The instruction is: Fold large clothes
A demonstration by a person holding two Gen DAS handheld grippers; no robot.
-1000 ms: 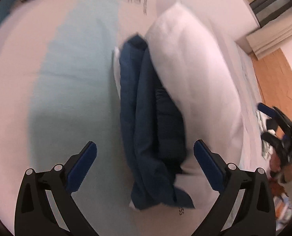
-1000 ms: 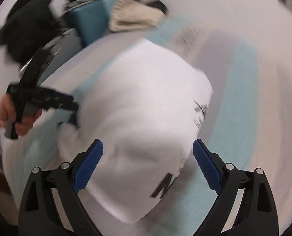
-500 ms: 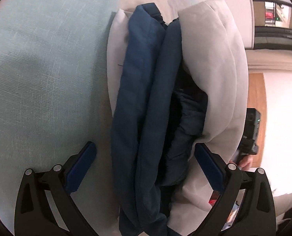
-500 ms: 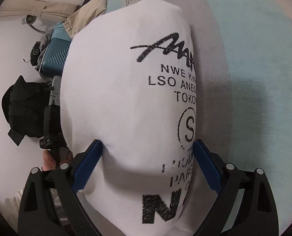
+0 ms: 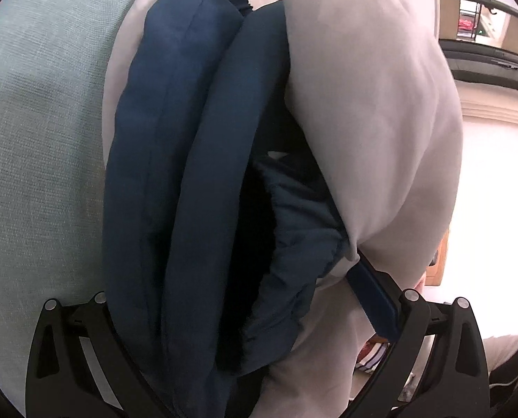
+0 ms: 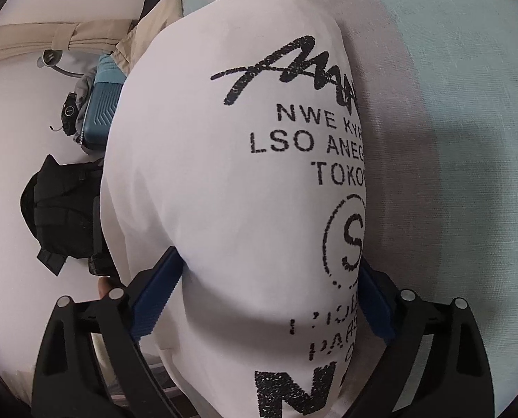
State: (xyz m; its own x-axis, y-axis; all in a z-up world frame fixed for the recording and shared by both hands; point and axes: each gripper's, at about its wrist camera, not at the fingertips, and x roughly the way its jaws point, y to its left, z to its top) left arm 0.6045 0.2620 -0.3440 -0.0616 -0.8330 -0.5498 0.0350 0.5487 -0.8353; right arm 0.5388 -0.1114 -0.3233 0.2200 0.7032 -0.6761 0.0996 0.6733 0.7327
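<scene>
Pale teal sheet [image 5: 43, 160] below; our left tongs [image 5: 238, 299] and right tongs [image 6: 265, 299] straddle the folded bundle [image 6: 231, 181], apparently unclamped; layers may slide apart.

White garment [image 6: 241, 174]: "NWE", "LSO", "TOKO", circled "S".

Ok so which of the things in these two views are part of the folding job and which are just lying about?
Part of the job:
- white printed garment
- navy blue garment folded inside it
- left hand-held gripper, jaws either side of the bundle
- right hand-held gripper, jaws either side of the bundle
- pale blue cloth under the bundle

Lying about:
- black bag
- teal case
- beige clothing
</scene>
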